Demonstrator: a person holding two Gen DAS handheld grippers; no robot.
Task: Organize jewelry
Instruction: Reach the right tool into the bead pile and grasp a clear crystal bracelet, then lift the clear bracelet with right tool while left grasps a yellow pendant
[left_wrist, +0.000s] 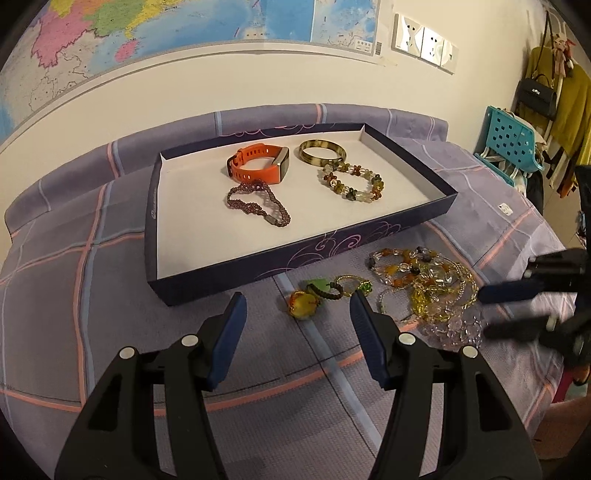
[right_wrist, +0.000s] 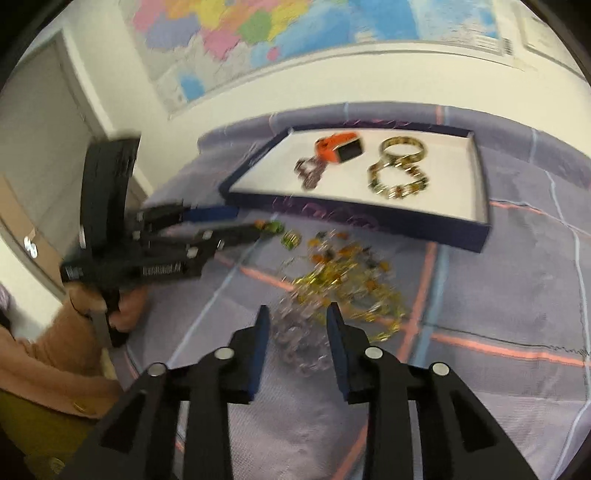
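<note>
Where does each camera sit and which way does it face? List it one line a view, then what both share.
Left wrist: on the left tongs, looking forward and down at the box lid and yellow pendant; own two blue-padded fingers show, apart.
Right wrist: on the right tongs, looking down at the clear bead bracelet; own fingers and the person's sleeve show.
Shared: box lid, orange watch, jewelry pile, wall map, and each other's tongs.

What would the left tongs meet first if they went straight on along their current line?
Probably the yellow-orange pendant lying on the bedspread just ahead of the open left tongs; depth is unclear, so bare bedspread might come first.
</note>
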